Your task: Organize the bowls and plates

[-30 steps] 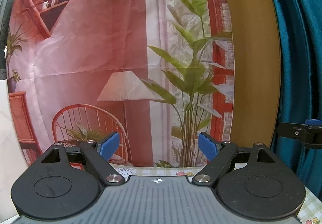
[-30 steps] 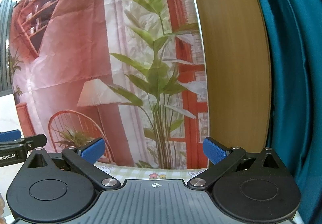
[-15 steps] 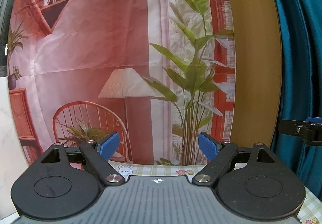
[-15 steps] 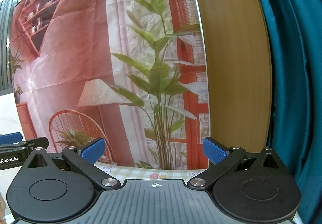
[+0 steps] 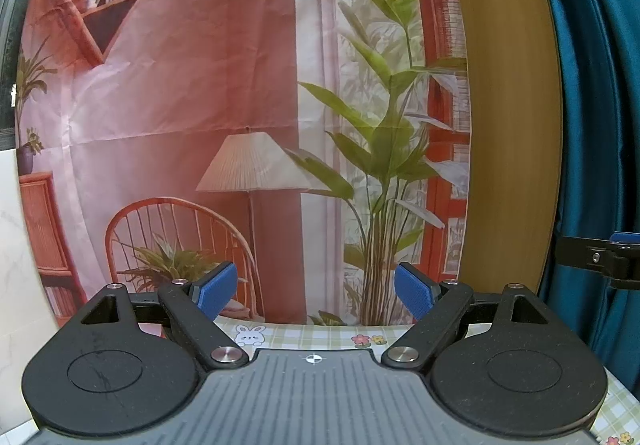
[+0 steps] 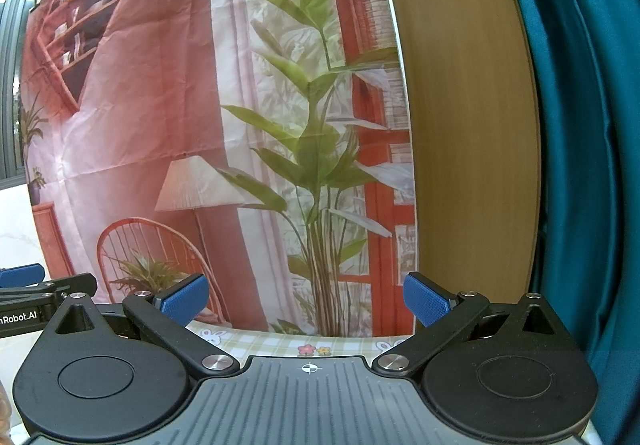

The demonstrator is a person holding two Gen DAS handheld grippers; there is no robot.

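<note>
Largest in both of my views is a creased printed backdrop (image 5: pixel 168 93) hanging behind the table: thin fabric showing a salmon-red room with a bookshelf, a pleated lamp (image 5: pixel 252 165), a round-backed wire chair (image 5: pixel 176 233) and a tall leafy plant (image 5: pixel 384 149). To its right stands a smooth, upright wooden panel (image 5: pixel 508 125), and beyond that a teal curtain (image 5: pixel 596 85) in glossy vertical folds. At far left I see a pale, marble-like wall (image 5: pixel 16 265) and a dark window frame (image 6: pixel 12 45).

Only a narrow strip of the table shows, covered by a green-and-cream checked cloth (image 5: pixel 304 337) printed with small rabbits and flowers.

My left claw (image 5: pixel 316 291) is spread wide with nothing between its blue, finely textured pads (image 5: pixel 216 287); its black linkage arms and ribbed grey body fill the lower frame. My right claw (image 6: pixel 306 299) is likewise spread wide and empty. Each claw's tip appears at the edge of the other's view, so the two sit side by side, apart.

No plates or bowls appear in either view; I cannot tell where they lie.
</note>
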